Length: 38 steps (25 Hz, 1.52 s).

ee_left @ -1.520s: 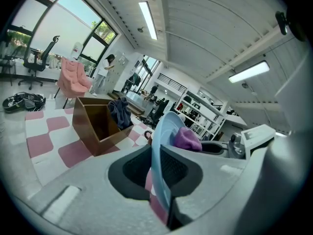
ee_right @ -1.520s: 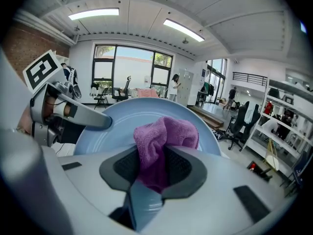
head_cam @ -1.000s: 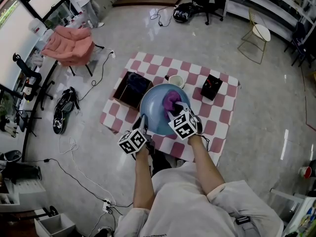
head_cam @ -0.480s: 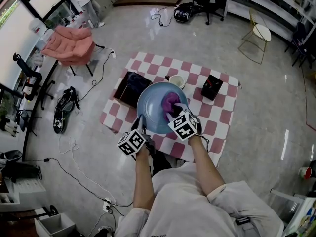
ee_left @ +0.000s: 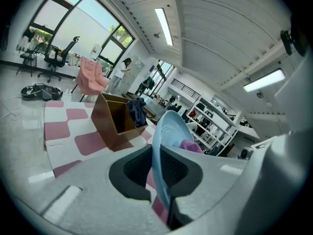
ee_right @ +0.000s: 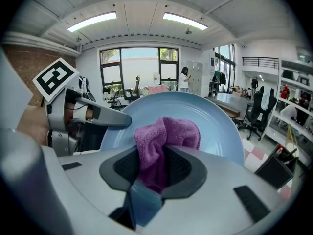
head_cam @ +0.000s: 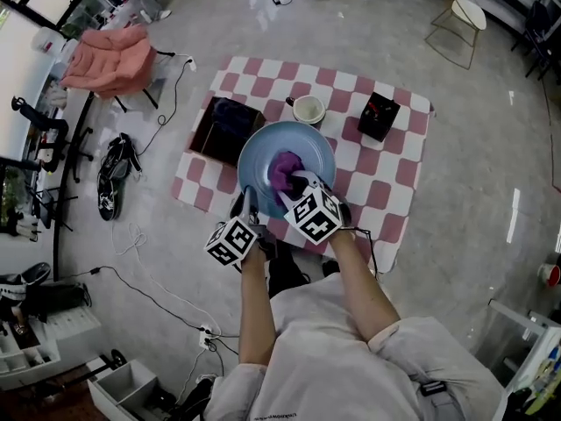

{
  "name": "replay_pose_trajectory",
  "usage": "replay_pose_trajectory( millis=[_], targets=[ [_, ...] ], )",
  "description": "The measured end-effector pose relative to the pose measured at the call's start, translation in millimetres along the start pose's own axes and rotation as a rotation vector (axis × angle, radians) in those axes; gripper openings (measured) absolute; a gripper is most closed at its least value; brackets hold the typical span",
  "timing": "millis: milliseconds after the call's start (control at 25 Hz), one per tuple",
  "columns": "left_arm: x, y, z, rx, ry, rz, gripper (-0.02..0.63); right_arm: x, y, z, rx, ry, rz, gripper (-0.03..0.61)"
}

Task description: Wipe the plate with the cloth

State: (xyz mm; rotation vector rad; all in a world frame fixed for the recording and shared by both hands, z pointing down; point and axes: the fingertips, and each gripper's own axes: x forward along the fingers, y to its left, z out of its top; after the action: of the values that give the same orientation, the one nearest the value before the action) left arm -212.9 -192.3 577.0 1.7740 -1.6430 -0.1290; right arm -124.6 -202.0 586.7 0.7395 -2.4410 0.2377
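While plate (head_cam: 308, 150) shows at frame centre over checked mat (head_cam: 386, 191) | left gripper (head_cam: 250, 204) clamps its rim | right gripper (head_cam: 302, 185) pinches cloth (head_cam: 283, 171) against it | box (head_cam: 226, 132), cup (head_cam: 308, 110), black holder (head_cam: 379, 117) above | box contents unclear

Box (head_cam: 226, 130) L, cup (head_cam: 308, 110) behind, blk holder (head_cam: 379, 117) R of plate (head_cam: 308, 144)

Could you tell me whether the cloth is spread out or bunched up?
Bunched up: the cloth sits crumpled in the right tool against the plate.
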Motion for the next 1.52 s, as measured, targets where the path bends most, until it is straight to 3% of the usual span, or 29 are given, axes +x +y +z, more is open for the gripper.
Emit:
replay_pose_trajectory(
  millis=[280,520,840,1200,1360,1520],
  targets=[
    [23,-10,-34,0.045,0.141,-0.052,0.031,6,0,-18,0.108,0.008,-0.005,0.129],
    [39,-3,-57,0.086,0.287,-0.103,0.031,-9,-32,-31,0.223,0.002,-0.128,0.129],
    [54,20,-90,-0.045,0.424,-0.123,0.031,-53,-67,-60,0.356,0.003,-0.341,0.129],
    [64,40,-109,-0.025,0.529,-0.126,0.031,-93,-48,-92,0.477,0.028,-0.495,0.129],
    [67,44,-115,-0.052,0.574,-0.145,0.031,-105,-30,-100,0.560,0.016,-0.554,0.129],
    [71,51,-119,-0.059,0.611,-0.156,0.032,-111,-13,-98,0.569,0.031,-0.630,0.129]
  ],
)
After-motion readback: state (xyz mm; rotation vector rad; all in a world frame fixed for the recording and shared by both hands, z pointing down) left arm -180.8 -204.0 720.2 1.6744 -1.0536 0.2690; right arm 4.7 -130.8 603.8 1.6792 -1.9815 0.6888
